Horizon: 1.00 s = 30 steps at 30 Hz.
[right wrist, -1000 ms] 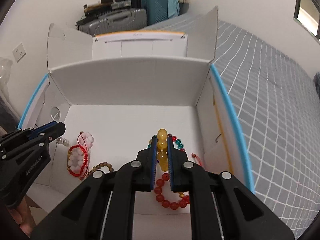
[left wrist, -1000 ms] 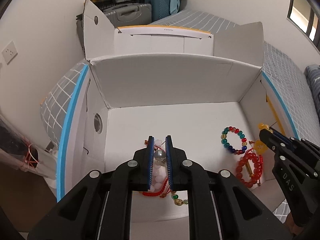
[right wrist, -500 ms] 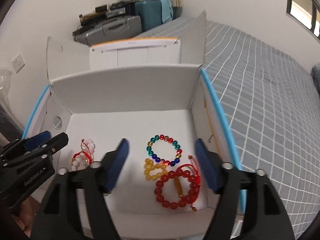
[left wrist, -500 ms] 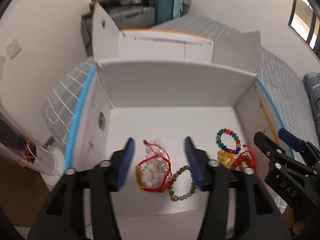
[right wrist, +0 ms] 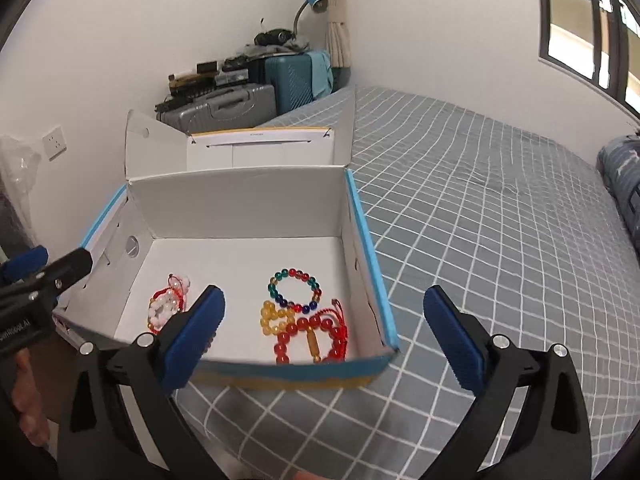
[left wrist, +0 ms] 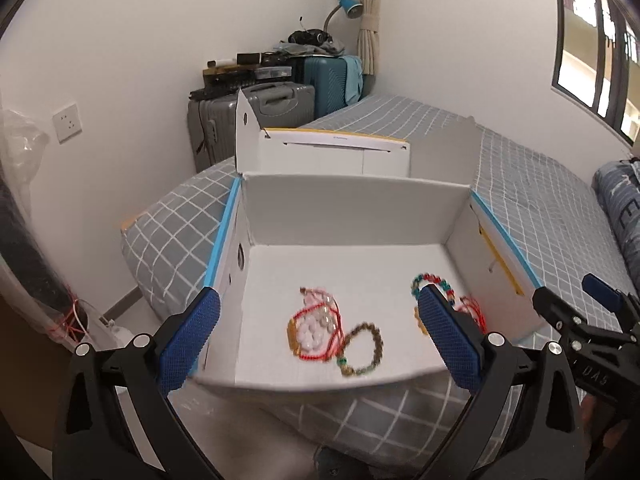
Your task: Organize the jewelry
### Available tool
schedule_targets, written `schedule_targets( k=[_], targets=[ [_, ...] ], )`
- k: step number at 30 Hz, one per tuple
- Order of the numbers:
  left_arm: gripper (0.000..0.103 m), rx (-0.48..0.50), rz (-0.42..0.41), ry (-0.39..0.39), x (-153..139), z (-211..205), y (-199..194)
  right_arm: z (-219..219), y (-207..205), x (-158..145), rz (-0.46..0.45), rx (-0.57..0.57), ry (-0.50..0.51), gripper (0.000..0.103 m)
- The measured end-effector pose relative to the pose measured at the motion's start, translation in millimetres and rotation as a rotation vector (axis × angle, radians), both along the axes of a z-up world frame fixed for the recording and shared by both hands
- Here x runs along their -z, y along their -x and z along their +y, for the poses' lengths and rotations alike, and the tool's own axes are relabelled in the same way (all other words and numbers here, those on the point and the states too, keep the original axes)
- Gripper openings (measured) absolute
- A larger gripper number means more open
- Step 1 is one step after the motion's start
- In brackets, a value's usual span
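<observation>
Bracelets [right wrist: 308, 320] released into box [right wrist: 240, 200], left gripper [left wrist: 320, 336] and right gripper [right wrist: 324, 332] just opened wide, both empty, pulled back.

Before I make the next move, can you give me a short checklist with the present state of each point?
1. Left hand-held gripper open, nothing between its jaws, which have just been opening: ok.
2. Right hand-held gripper open and empty, jaws just opened too: ok.
3. White-bead bracelet with red cord lies on the floor of the white cardboard box: ok.
4. Red round-bead bracelet lies in the box, beside the yellow bead bracelet: ok.
5. Multicoloured glass-bead bracelet lies flat: ok.
6. More jewelry outside the box: cannot tell.
</observation>
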State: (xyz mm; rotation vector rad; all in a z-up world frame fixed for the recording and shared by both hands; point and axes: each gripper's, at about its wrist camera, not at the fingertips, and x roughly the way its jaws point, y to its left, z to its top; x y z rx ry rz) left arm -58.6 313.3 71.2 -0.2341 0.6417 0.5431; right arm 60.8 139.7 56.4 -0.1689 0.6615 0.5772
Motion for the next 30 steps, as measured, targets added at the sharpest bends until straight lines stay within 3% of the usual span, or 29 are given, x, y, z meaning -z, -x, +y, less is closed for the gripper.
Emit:
schedule_targets(
  k=[6, 10, 19, 30],
  targets=[
    [0.097, -0.007, -0.012, -0.032, 15, -22, 28, -21, 21, 13, -0.027, 0.044, -0.019, 0.096],
    [0.097, -0.004, -0.025, -0.014, 19, -28, 39, -28, 25, 18, -0.027, 0.059, -0.025, 0.096],
    [0.097, -0.028, -0.016, -0.029, 20, -34, 44, -25, 35, 17, -0.077, 0.061, 0.009, 0.096],
    [0.097, 0.009, -0.029, -0.012, 21, -40, 43, -24, 36, 19, -0.062, 0.053, 0.01, 0.096]
  ],
)
